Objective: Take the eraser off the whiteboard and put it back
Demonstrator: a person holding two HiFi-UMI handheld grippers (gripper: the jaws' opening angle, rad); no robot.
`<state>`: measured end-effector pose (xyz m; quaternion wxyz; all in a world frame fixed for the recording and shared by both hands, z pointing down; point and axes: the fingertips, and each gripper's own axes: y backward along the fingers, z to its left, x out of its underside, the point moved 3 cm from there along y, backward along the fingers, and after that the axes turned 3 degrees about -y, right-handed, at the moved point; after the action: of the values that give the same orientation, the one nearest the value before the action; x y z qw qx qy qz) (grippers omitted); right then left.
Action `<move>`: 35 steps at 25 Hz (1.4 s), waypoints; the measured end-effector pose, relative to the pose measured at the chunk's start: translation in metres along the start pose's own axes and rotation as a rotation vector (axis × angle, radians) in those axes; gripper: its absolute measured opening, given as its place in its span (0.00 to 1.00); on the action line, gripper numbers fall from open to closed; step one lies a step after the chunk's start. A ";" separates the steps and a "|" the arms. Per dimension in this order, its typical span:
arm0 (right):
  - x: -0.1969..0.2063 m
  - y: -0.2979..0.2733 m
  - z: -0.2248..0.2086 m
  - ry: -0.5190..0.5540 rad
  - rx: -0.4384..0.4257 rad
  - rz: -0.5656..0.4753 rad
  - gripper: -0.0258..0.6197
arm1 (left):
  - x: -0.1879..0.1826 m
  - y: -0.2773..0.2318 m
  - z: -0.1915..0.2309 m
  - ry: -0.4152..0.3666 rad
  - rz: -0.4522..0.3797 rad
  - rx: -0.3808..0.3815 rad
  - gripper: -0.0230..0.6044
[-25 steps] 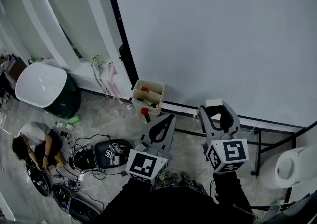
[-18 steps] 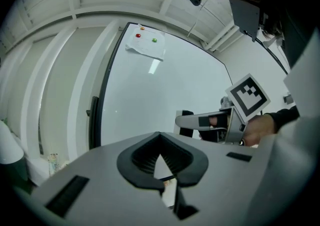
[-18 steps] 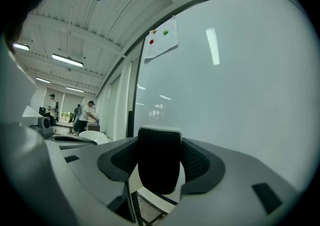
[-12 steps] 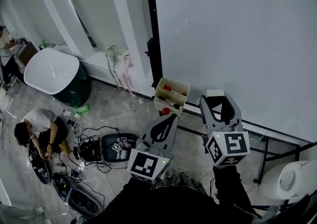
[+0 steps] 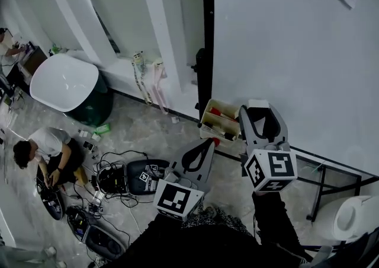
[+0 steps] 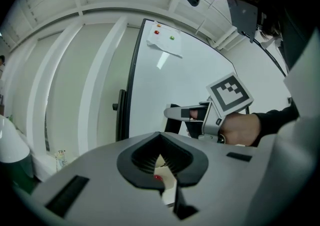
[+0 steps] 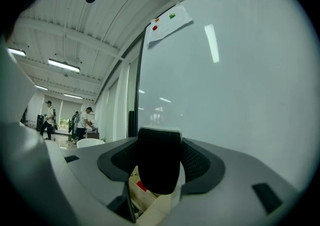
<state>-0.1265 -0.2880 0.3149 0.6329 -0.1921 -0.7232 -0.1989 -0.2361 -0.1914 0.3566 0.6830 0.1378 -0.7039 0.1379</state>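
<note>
Eraser (image 7: 159,162): a black block with a white edge at its far end. It is off the whiteboard (image 5: 296,53) and sits between the right gripper's jaws.
Right gripper (image 5: 259,112): spread wide but pinching the eraser, one jaw on each flank. It points level, out over the foot of the board.
Eraser's axis: in the right gripper view it stands taller than it is wide, with its length running along the jaws and the white edge leading.
Board from eraser: ahead and to the right. In the right gripper view the board fills the middle and the right, and its dark frame edge stands to the left of the eraser. How wide the gap to the surface is I cannot tell.
Left gripper (image 5: 207,142): jaws pressed together with nothing in them. It is lower and to the left of the right one and takes no part in the hold.
Nearer hand: the right. It has the eraser and lies closer to the board.
Box (image 5: 208,132): on the floor at the foot of the board, between the two grippers in the head view, with red pieces inside.
Step, as I judge it: the taking-off is done and the putting-back is left. That move likely means pressing the eraser flat onto the board to the right.
</note>
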 end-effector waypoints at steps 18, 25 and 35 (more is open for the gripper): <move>0.047 -0.039 0.014 -0.002 0.033 0.082 0.41 | 0.014 -0.009 0.031 0.039 0.021 0.016 0.04; 0.066 -0.040 0.012 0.019 0.039 0.113 0.41 | 0.019 -0.009 0.029 0.046 0.032 0.014 0.04; 0.062 -0.035 0.015 0.081 -0.019 0.063 0.42 | 0.016 -0.007 0.022 0.030 0.051 0.016 0.04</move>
<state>-0.1651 -0.3085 0.3727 0.6659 -0.2127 -0.6884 -0.1934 -0.2543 -0.2068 0.3719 0.6885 0.1235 -0.6958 0.1629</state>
